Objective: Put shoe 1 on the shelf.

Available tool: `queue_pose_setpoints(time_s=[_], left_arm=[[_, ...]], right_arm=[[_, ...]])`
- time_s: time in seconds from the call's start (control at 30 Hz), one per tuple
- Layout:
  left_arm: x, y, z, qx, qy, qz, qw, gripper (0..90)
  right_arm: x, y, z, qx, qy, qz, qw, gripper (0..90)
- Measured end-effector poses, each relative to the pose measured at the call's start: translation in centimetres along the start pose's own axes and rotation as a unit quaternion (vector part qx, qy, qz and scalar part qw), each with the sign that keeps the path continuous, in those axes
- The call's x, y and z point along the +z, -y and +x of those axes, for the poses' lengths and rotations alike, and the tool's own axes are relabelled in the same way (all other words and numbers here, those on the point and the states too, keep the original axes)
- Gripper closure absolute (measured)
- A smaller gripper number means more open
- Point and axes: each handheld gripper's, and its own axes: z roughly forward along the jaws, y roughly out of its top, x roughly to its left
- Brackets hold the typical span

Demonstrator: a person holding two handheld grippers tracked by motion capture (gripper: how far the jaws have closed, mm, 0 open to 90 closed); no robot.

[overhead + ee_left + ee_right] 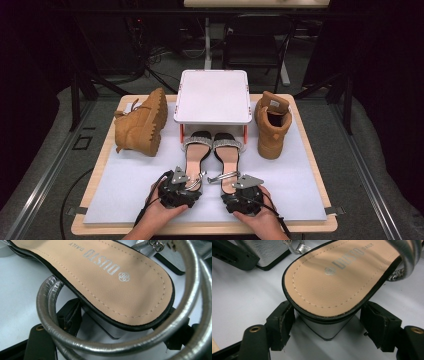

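**Sandals set down under the riser, tongs at the heels**

Nearest the person, both hands rested at the front edge of the desk (125, 195), each holding a pair of tongs. The right tongs (327, 327) stood released: in the right gripper view the pads sat either side of the right sandal's (227, 162) silver block heel with a clear gap on both sides, touching nothing. The left tongs (125, 327) were harder to read. In the left gripper view its jaws flanked the heel of the left sandal (196, 160), with the silver ankle strap (47, 322) looped across them; whether the pads pressed on the heel I could not tell.

Both sandals lay side by side on the white mat, heels towards the person, toes tucked just under the white riser shelf (212, 97). Beyond them a tan boot (142, 125) lay on its side at the left and another tan boot (272, 127) stood upright at the right.

The likeliest trouble was the strap. It draped over the left jaws, so drawing that hand back would probably snag the loop and drag the sandal out of line with its partner. The right hand looked safer, though a skewed retreat might clip the heel with one pad and twist the shoe. A push forward could jam the toes against the riser's legs.
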Motion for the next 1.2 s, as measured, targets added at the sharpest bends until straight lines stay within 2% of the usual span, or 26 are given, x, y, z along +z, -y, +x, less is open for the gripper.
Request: queue_pose_setpoints(time_s=[0.43, 0.7, 0.87, 1.07, 1.2], left_arm=[[-0.4, -0.4, 0.3, -0.001, 0.007, 0.005, 1.0000, 28.5], [-1.4, -1.2, 1.0, -0.019, 0.025, -0.016, 0.9994, 28.7], [-1.6, -1.7, 1.5, -0.028, 0.031, -0.025, 0.9988, 28.7], [-1.6, -2.2, 2.3, -0.033, 0.041, -0.024, 0.9984, 28.9], [-1.2, -2.7, 2.5, -0.031, 0.038, -0.015, 0.9987, 28.9]], right_arm=[[-0.3, -0.3, -0.2, 0.002, -0.005, -0.001, 1.0000, 28.0], [-0.8, -0.8, -0.5, 0.009, -0.013, -0.012, 0.9998, 28.2], [-1.1, -1.5, -0.9, 0.024, -0.023, -0.025, 0.9991, 28.3], [-0.9, -2.1, -1.2, 0.028, -0.022, -0.031, 0.9989, 28.5], [-0.7, -2.5, -1.4, 0.031, -0.021, -0.031, 0.9988, 28.5]])
